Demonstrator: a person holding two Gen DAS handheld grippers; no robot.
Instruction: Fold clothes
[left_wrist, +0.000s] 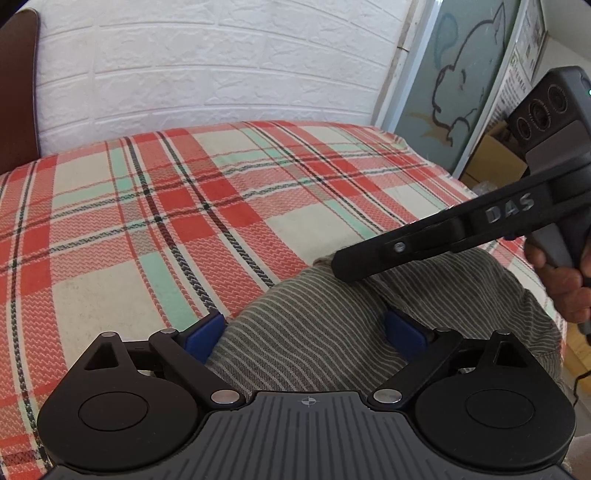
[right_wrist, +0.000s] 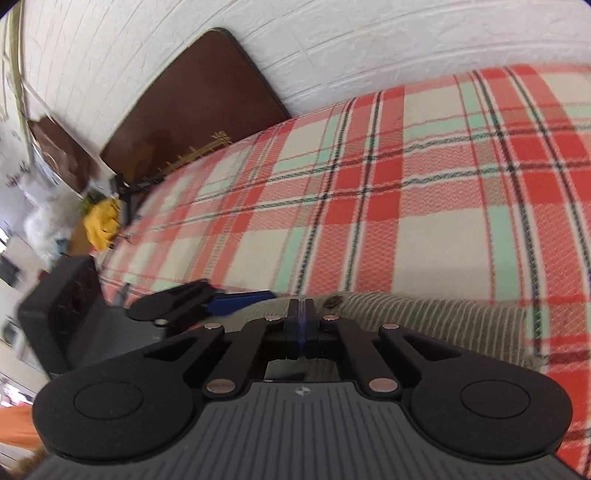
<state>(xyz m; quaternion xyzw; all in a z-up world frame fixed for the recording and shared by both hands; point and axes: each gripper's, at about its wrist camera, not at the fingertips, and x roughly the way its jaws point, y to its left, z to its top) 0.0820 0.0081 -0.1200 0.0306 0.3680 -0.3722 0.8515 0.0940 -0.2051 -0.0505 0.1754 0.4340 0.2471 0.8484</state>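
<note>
Nearest the left wrist camera, the left gripper (left_wrist: 306, 332) stands with its blue-padded jaws wide apart, a bunched fold of the grey-and-cream striped cotton garment (left_wrist: 314, 354) lying between them; whether the pads press the cloth cannot be told. Just beyond, the right gripper (left_wrist: 338, 264), carried in a person's hand (left_wrist: 561, 280), points down at the garment's far edge, its jaws fully together. From its own camera the blue pads (right_wrist: 302, 325) meet with no clear cloth between them, so the pinch may have caught only a sliver of fabric, or nothing. The garment lies crumpled at the near edge of the red, cream and mint plaid blanket (left_wrist: 166, 206) covering the bed. The risks: a thin pinch slipping free on lifting, the bunched cloth dragging the blanket, or the two grippers colliding. A white brick-pattern wall (left_wrist: 207, 62) stands behind.
</note>
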